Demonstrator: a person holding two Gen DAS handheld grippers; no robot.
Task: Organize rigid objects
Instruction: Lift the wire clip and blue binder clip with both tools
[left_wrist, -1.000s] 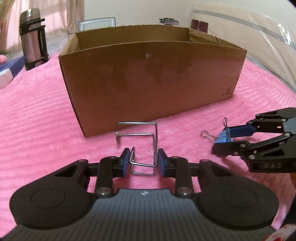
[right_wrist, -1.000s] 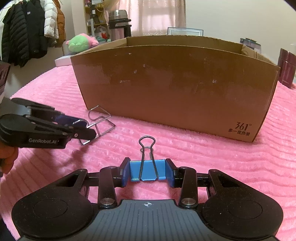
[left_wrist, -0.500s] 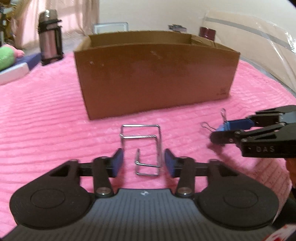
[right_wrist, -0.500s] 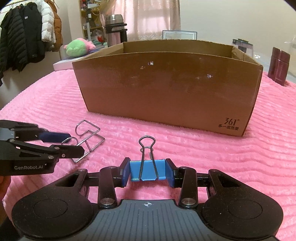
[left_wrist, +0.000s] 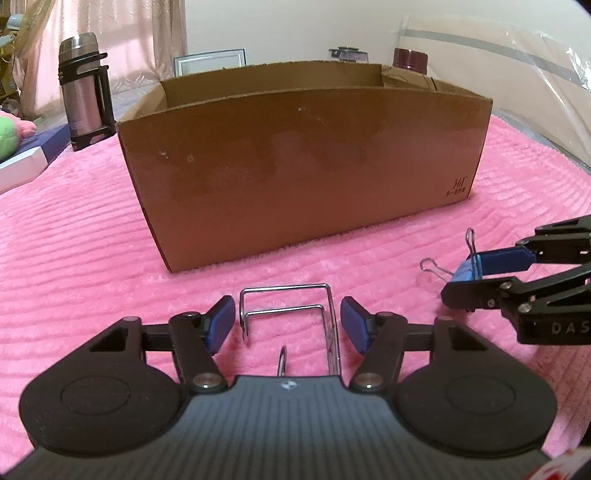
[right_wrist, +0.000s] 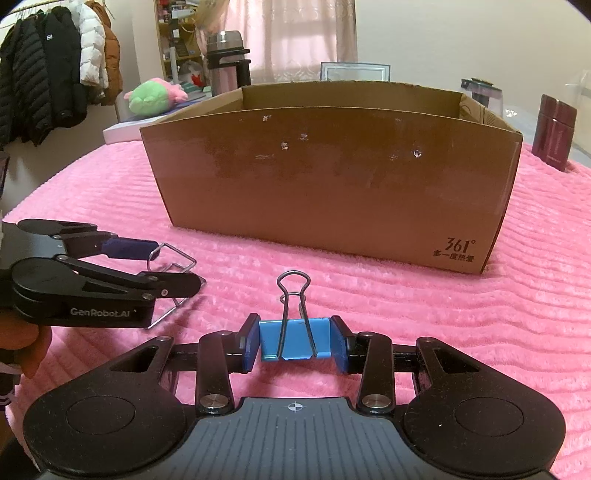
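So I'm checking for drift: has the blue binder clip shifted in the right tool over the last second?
No. The blue binder clip sits clamped in the right tool, handles toward the cardboard box.

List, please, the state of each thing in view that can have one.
left gripper: jaws opening, pads clear of the wire rack
wire rack: lying on the pink blanket
right gripper: shut on the blue binder clip
cardboard box: top open, upright
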